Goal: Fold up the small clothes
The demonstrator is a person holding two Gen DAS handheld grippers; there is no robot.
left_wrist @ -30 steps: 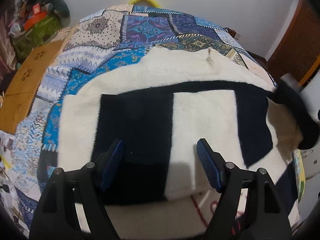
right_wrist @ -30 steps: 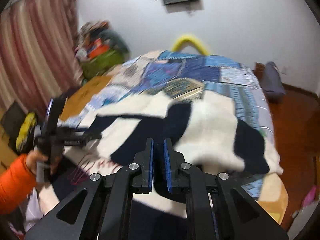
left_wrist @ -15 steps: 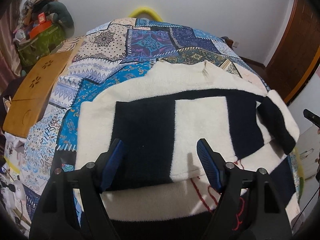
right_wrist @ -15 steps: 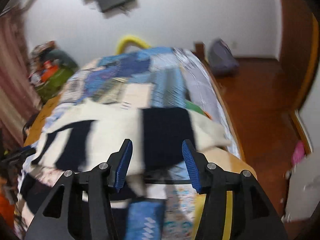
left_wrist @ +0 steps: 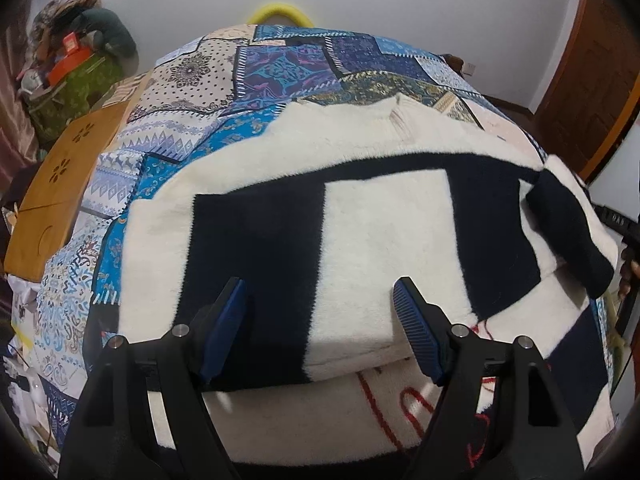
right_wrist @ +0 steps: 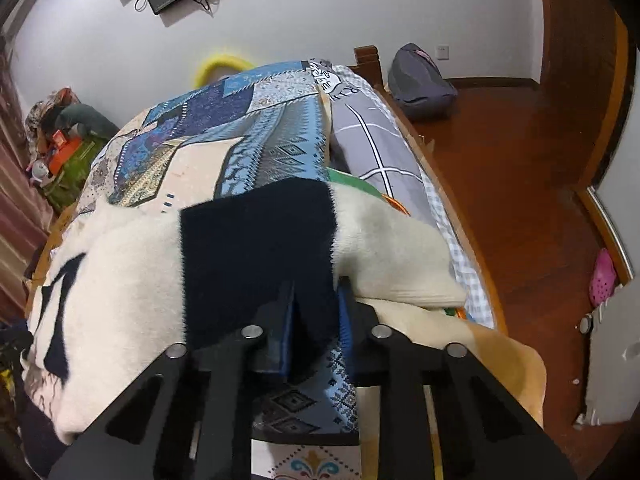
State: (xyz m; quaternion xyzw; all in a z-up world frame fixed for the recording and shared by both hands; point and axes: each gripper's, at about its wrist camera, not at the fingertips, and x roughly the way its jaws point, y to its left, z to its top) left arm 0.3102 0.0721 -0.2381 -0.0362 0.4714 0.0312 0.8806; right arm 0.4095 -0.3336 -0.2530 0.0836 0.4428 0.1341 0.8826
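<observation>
A fluffy cream and navy block sweater [left_wrist: 384, 248] lies spread on the bed, its folded lower edge toward me. My left gripper [left_wrist: 320, 320] hovers open just above that edge, with nothing pinched between its blue pads. In the right wrist view the sweater's navy sleeve section [right_wrist: 256, 248] runs down between the jaws of my right gripper [right_wrist: 316, 316]. Those jaws are closing, and the pads press the dark fabric on both sides. The cream sleeve end [right_wrist: 400, 264] droops toward the bed's right edge.
A patchwork quilt [left_wrist: 280, 68] covers the bed. Another cream garment with red stitching [left_wrist: 360, 412] lies under the sweater. A wooden board [left_wrist: 60, 168] and a clutter pile [left_wrist: 76, 64] sit on the left. Wooden floor [right_wrist: 520, 200], a grey backpack [right_wrist: 420, 76] and a pink shoe [right_wrist: 604, 276] are on the right.
My right gripper swung right and down, opened wide, then closed on the navy sleeve. The sleeve now lies folded over the sweater's right side. The left gripper stayed open above the hem.
</observation>
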